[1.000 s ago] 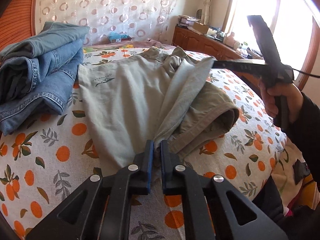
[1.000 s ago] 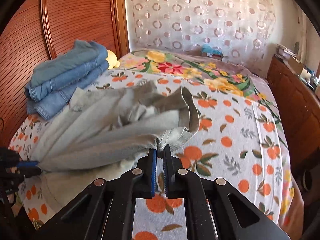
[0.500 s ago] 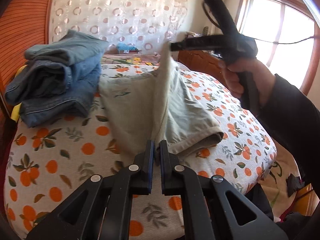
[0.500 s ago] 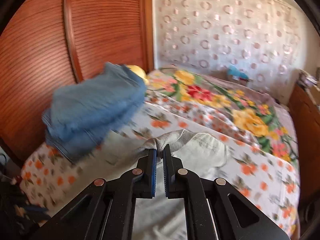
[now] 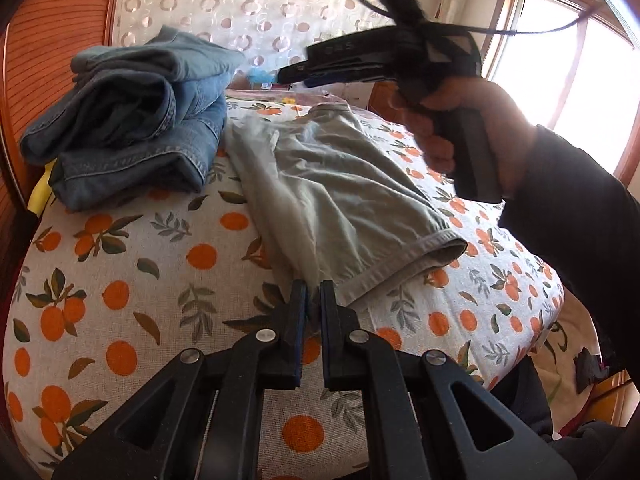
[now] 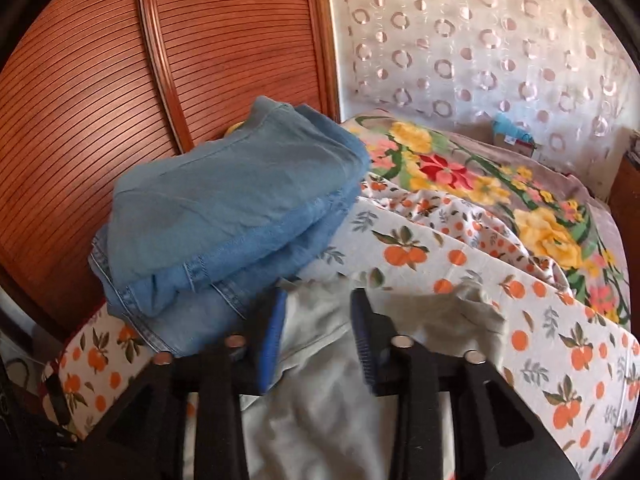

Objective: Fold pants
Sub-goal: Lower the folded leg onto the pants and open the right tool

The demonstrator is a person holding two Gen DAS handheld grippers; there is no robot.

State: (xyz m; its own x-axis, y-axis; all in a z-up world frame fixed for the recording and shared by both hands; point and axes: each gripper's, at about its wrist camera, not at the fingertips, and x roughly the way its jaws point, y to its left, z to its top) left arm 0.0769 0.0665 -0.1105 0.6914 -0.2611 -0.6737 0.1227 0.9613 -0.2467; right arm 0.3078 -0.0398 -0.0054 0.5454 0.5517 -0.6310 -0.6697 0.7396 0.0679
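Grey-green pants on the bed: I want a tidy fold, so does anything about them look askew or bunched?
The grey-green cotton pants lie folded but not flat: wrinkles run across the top layer, and the hem gapes open. The left gripper pinches one corner. Nothing looks damaged.

Home bedroom, bed [image 5: 120, 288], wooden headboard [image 6: 100, 92]

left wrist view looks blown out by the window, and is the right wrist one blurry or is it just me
Left wrist view: the window is overexposed to white and backlights the hand; the grey pants stay fairly sharp. Right wrist view: evenly lit, without glare, but motion-smeared on the jeans stack and the opening right gripper. Both bend straight lines, fisheye style.
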